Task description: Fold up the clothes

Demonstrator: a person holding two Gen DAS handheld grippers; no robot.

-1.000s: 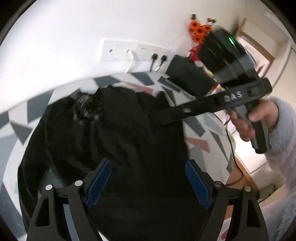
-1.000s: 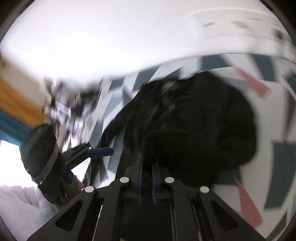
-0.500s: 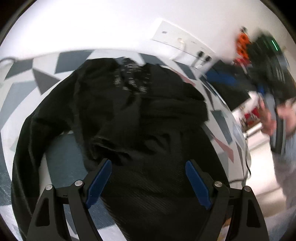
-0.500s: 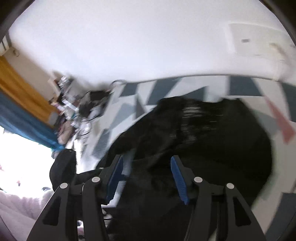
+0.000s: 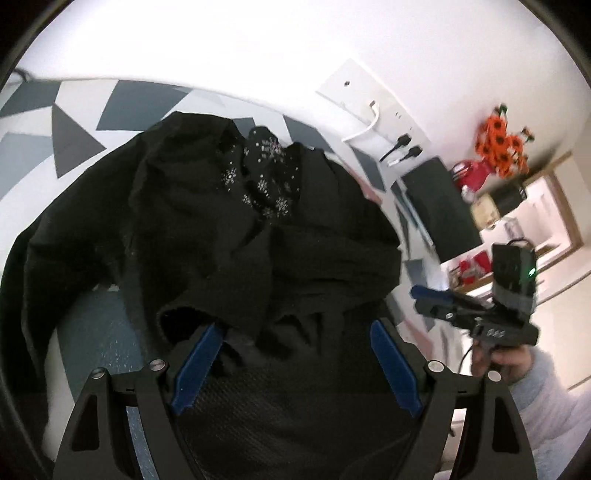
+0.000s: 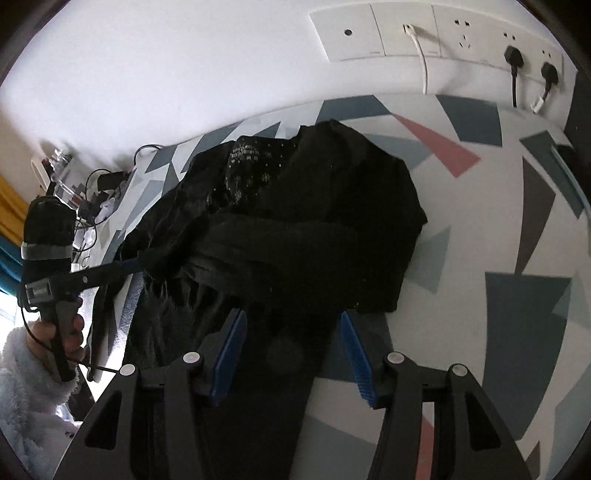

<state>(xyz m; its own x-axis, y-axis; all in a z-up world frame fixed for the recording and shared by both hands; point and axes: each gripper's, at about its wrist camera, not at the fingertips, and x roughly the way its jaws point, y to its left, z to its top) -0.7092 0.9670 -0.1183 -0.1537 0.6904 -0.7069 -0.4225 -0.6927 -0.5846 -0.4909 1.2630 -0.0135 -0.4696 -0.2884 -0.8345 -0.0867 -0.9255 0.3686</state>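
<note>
A black garment [image 5: 229, 229] with a sparkly patch near its collar lies crumpled on the patterned tablecloth [image 5: 74, 136]. My left gripper [image 5: 295, 326] hangs open and wide just above the garment's near folds, and no fabric is pinched between its blue pads. In the right wrist view the garment [image 6: 314, 221] fills the middle. My right gripper [image 6: 292, 314] stands open over its near edge, with cloth lying below the gap and the pads not pressing on it. The left gripper [image 6: 136, 263] reaches into the garment's left side there. The right gripper [image 5: 424, 293] shows at the garment's right edge.
A white socket strip [image 6: 406, 33] with plugged cables runs along the wall behind the table [image 6: 498, 221]. Orange flowers [image 5: 502, 140], a black box [image 5: 439, 206] and red items stand at one end. Cables and small clutter [image 6: 92, 192] lie at the other. Fluffy white sleeves [image 6: 26, 376] hold both grippers.
My right gripper was shut on black fabric; it has opened and let go. Both grippers have sunk closer to the garment, and the left one has rolled.
</note>
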